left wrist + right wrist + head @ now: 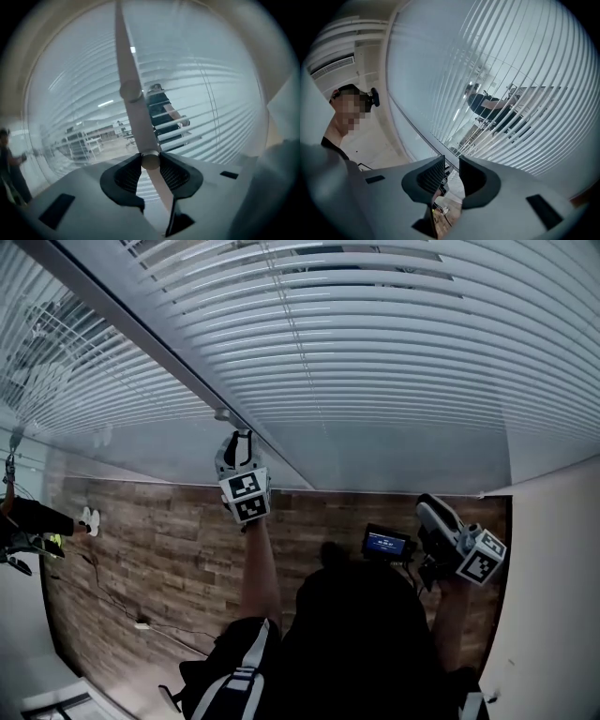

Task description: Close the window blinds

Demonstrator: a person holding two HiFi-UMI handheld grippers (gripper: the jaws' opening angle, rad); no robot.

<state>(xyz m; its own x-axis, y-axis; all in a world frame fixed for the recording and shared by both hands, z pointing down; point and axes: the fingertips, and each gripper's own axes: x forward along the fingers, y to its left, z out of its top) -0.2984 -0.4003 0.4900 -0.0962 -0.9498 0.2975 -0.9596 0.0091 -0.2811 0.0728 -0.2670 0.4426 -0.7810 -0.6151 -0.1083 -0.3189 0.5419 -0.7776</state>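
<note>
Okay, my left gripper [151, 163] is clamped on the white tilt wand [135, 110], with the pads pressing it from both sides and the wand running up and slightly left. My right gripper [451, 172] is off to the right and nearer me, jaws apart, nothing between them. The blinds [375, 362] hang just beyond both, across the far window, their slats showing see-through gaps, with the wood floor [159, 540] below.

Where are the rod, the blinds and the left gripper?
rod [138, 122]: left gripper view, shaft above the jaws.
blinds [375, 381]: head view, a middle slat.
left gripper [242, 439]: head view, between its fingertips.
</note>
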